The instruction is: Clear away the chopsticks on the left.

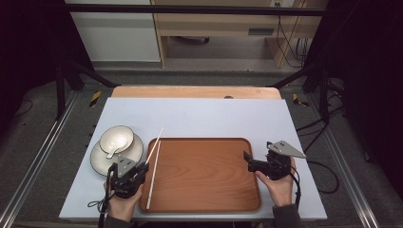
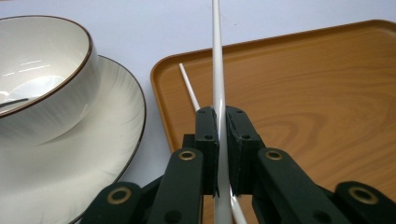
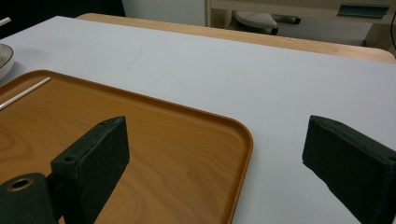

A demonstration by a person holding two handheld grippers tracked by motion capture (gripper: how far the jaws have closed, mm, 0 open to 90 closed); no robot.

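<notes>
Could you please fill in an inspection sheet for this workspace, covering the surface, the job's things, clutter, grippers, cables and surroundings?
Surface: pale grey table top on a wooden table, with a brown wooden tray near the front edge.
Job's things: one white chopstick clamped in the left gripper; a second chopstick lies along the tray's left side.
Clutter: bowl with a spoon in it, stacked on a plate, left of the tray.
Grippers: left shut on the chopstick; right gripper open, nothing between its jaws, at the tray's right edge.
Cables: one trails from each gripper; more hang at the far right.
Surroundings: black frame, grey floor, wooden furniture behind.
</notes>
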